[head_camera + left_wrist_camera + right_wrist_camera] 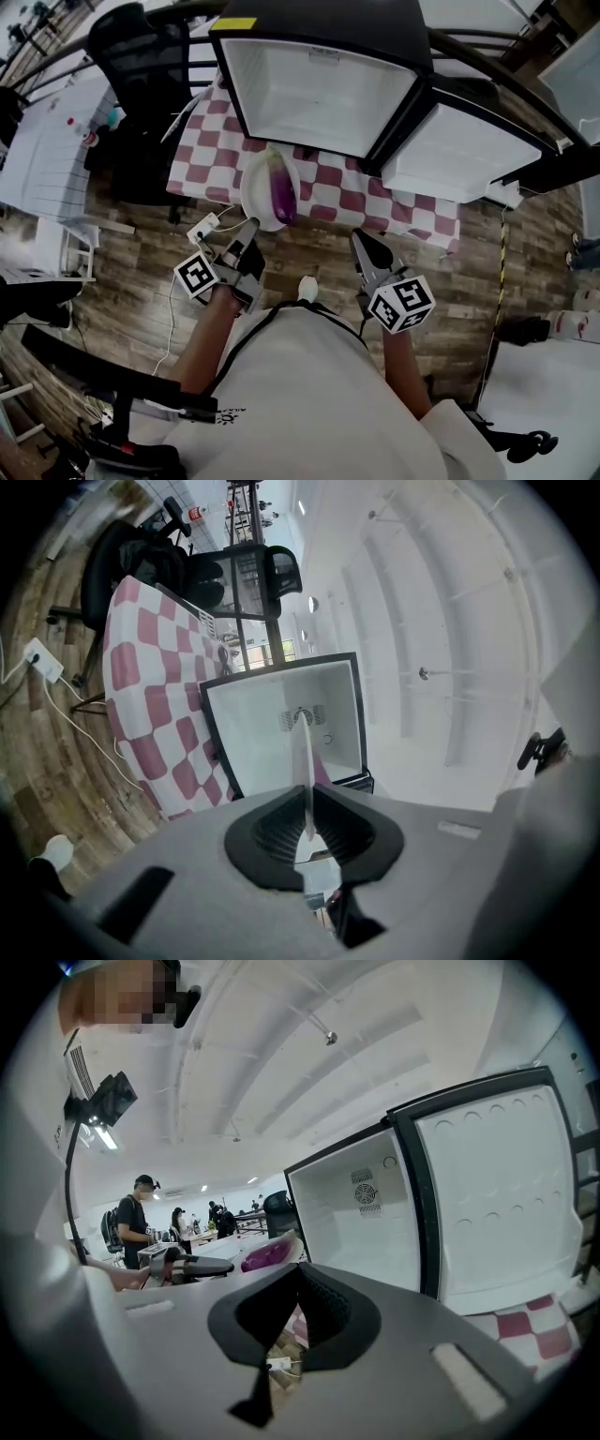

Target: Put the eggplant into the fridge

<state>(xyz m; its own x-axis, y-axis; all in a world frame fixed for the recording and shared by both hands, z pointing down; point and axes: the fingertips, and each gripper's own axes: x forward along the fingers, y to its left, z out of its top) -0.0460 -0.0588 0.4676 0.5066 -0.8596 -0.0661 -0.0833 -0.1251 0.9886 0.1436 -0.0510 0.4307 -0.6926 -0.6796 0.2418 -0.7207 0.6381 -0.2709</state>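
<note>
Left gripper [249,229]: fingers are clamped on the plate [255,199] rim, lower centre. Right gripper [360,240]: fingers are closed together, empty. Eggplant [282,190] is seen lying on the plate just beyond the left fingers, below the open fridge [319,89].

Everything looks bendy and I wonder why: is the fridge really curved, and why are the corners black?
No. Head view: the wide lens bows the fridge. Left gripper view: round picture, black corners, the ceiling glaring white. Right gripper view: same bending, and the fridge door leans.
</note>
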